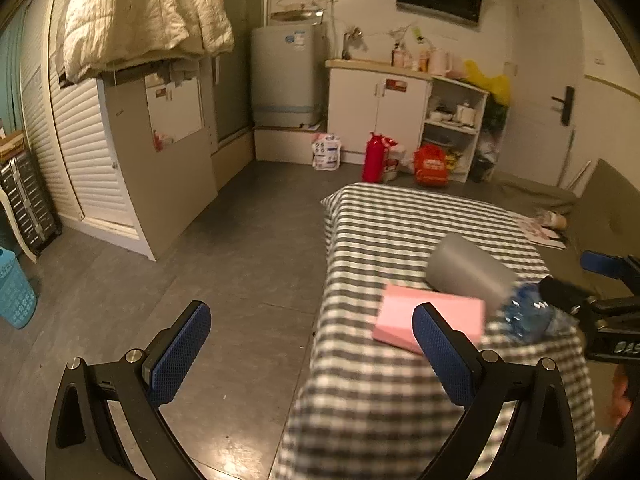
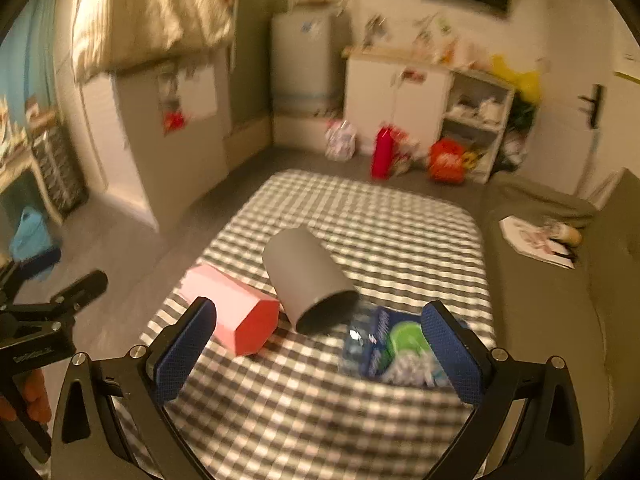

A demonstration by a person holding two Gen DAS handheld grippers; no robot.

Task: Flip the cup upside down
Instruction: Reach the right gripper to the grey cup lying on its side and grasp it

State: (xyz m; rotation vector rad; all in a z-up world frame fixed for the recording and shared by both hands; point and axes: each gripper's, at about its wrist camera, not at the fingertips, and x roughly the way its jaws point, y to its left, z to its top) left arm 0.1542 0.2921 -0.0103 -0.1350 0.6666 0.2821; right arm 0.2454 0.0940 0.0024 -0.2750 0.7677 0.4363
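Checked tabletop (image 2: 400, 220) below: cup (image 2: 308, 280) on its side between pink box (image 2: 236, 312) and packet (image 2: 392, 348). Both tongs, left (image 1: 312, 356) and right (image 2: 320, 356), gape empty. Next, seemingly: right closes round the cup, then upends it.

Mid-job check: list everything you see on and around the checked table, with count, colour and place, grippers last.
cup: one, grey, tilted or on its side mid-table, mouth toward the right wrist camera
box: one, pink, on the cloth left of the cup
packet: one, blue and green, near table edge, right of the cup
tablecloth: one, grey-white check
bottle: one, red, on floor
basket: one, blue, floor far left
left gripper: open, off the table's left edge
right gripper: open, nothing between its fingers
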